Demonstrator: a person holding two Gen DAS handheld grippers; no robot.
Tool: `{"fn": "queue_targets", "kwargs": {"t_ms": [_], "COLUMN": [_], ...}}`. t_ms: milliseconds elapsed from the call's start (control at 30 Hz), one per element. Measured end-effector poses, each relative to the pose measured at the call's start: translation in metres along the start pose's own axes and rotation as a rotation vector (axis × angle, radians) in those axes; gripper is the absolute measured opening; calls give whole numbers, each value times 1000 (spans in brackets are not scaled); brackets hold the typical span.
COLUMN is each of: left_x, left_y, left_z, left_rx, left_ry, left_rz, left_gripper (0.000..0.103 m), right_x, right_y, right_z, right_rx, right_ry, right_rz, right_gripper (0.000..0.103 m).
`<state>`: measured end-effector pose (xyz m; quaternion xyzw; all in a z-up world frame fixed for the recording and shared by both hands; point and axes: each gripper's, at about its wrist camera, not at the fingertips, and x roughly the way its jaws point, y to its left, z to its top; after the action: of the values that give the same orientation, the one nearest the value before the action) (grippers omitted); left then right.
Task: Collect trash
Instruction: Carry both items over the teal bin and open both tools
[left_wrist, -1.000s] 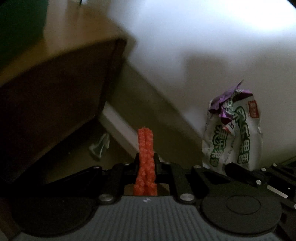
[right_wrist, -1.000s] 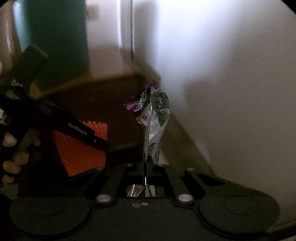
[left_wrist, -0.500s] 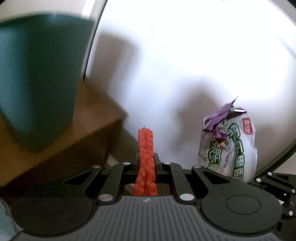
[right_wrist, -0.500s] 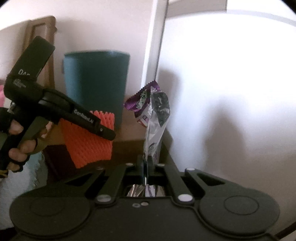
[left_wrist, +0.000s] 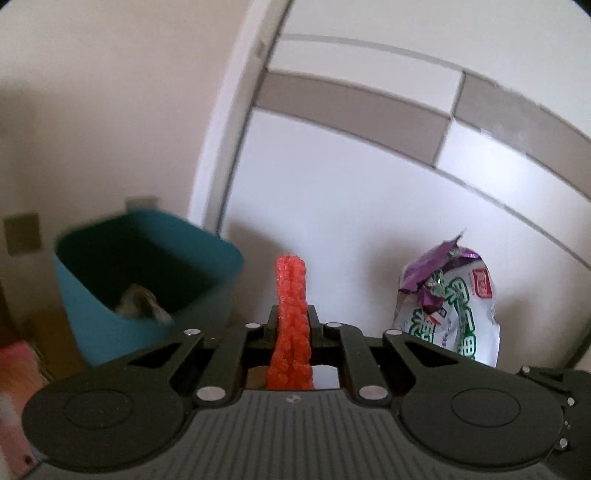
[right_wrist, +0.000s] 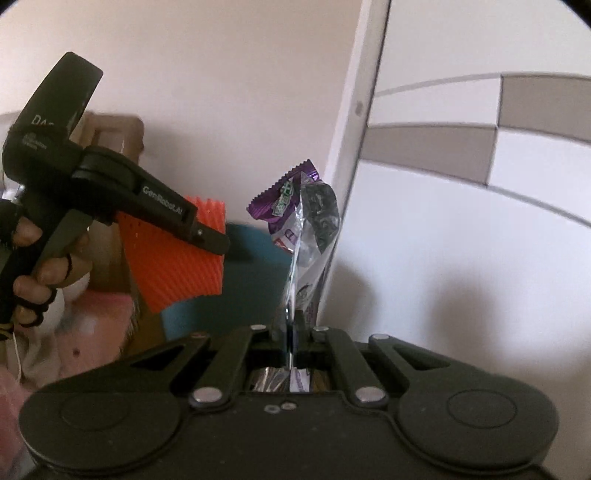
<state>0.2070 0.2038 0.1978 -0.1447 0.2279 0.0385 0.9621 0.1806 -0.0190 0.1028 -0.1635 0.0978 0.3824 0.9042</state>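
Observation:
My left gripper (left_wrist: 292, 321) is shut on an orange foam net (left_wrist: 291, 295) that sticks up edge-on between its jaws. In the right wrist view the same net (right_wrist: 177, 258) shows as a flat orange sheet under the left gripper (right_wrist: 210, 240), which a hand holds. My right gripper (right_wrist: 292, 325) is shut on a crumpled snack wrapper (right_wrist: 306, 225), purple and silver, standing upright. That wrapper (left_wrist: 454, 302) shows white and green at the right of the left wrist view. A teal bin (left_wrist: 147, 280) stands open at the left, below and ahead of the left gripper, with some crumpled trash (left_wrist: 140, 302) inside.
A cream wall and a white cabinet door (left_wrist: 369, 192) with grey bands fill the background. The bin (right_wrist: 255, 258) rests on a wooden surface (left_wrist: 48, 332). Pink and white cloth (right_wrist: 85, 332) lies at the lower left of the right wrist view.
Both grippers rose with their loads. The dark furniture side dropped out of view; the teal bin went from above my left gripper to below it, so its inside now shows.

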Motion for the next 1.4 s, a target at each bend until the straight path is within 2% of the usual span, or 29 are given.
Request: {"fn": "queue_targets", "kwargs": {"t_ms": [200,333,433,533,700,733,967,1200,1267,1333,1400], "left_x": [-18,-10,-7,12,40,46,103,148,156,169,176], "left_y": [39,67,79,92,120,127,159,172,173,173,174], "left_z": [48,62,70,75,65,63,54,41,37,40,38], "left_rx": [1,13,15,22,21,16,4,1,0,3,0], "left_ry": [-86,-120,-117,-92,-35,-24,63,166,192,214,247], "left_rz": [61,93,103,106,105,107,114,104,97,98,99], "left_gripper": [11,11,11,11,11,11,11,11,11,11,11], "right_x": [27,51,67,93,148,144,212,254,259,262,265], "right_y": [14,17,24,25,26,30,42,49,50,49,47], "right_z": [34,53,60,64,71,66,68,52,47,44,43], "right_rx": [19,23,30,38,46,48,39,56,56,58,64], "right_ry": [-73,-135,-169,-177,-145,-142,-107,-13,15,35,59], "right_rz": [27,38,54,79,117,120,158,196,207,206,215], "right_gripper": [2,2,2,2,1,1,1,2,3,11,14]}}
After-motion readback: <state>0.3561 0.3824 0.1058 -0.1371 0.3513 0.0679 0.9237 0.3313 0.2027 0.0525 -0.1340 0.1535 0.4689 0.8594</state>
